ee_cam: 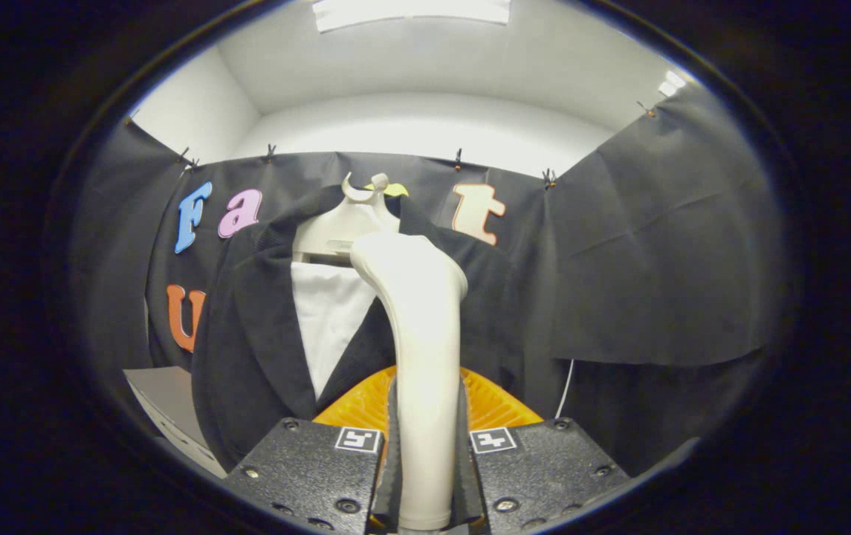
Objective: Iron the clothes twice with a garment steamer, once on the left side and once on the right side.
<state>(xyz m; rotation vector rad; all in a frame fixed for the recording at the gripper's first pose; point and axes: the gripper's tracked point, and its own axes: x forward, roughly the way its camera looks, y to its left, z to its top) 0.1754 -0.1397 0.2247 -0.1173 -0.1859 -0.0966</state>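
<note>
- The steamer (418, 349) stands upright between the claw's (425, 446) fingers, its handle running up from them and its head flaring out at the top.
- The claw is closed down to the width of that handle: both fingers press on it, one on each side, so the grip looks firm.
- The steamer's head sits ahead of the fingers and above them, up at the jacket's (261, 334) collar line, just to the right of the open front; whether it touches the cloth I cannot tell.
- The jacket, dark, hangs just beyond the fingers on a pale hanger (347, 219), facing the claw, with a white shirt (328, 312) showing in the V between its lapels.
- The jacket's left half lies open to view to the left of the steamer; the handle and head cover much of the right half.
- An orange ribbed part (496, 401) shows just behind the fingers, either side of the handle.
- A thin white cord (565, 390) hangs down to the right of the jacket, and a pale board (165, 405) leans low on the left.
- Progress, as a judgement: the steamer is picked up and brought to the top of the garment, poised for a downward stroke. No steam or smoothed cloth tells whether either pass is done, so I would count both the left and the right stroke as possibly still to do.
</note>
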